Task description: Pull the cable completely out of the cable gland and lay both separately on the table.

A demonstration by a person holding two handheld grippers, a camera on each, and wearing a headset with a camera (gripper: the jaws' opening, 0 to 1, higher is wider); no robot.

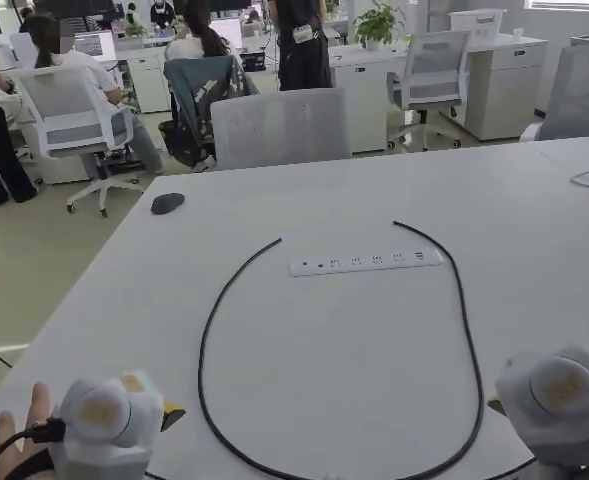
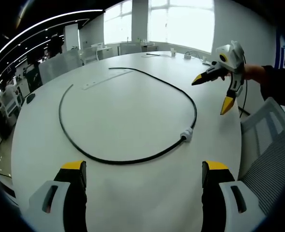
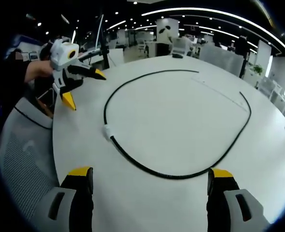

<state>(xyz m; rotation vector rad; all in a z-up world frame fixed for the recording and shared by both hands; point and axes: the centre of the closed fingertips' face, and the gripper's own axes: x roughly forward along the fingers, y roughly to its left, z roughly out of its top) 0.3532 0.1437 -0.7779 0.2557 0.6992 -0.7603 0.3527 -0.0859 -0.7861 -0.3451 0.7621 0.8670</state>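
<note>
Zero steps done. On the white table [image 1: 334, 330] the black cable [image 1: 203, 345] lies in a loop. Your left gripper [image 2: 144, 165] and right gripper [image 3: 150, 171] gape wide (both empty). The white cable gland [image 2: 187, 135] sits threaded on the cable's near bend; pulling out and laying apart remain.

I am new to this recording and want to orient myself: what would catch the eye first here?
A black cable lies in an open loop on the table, with a white power strip at the loop's open side. A white cable gland sits on the cable near the table's near edge. The left gripper and the right gripper are open, holding nothing.
</note>
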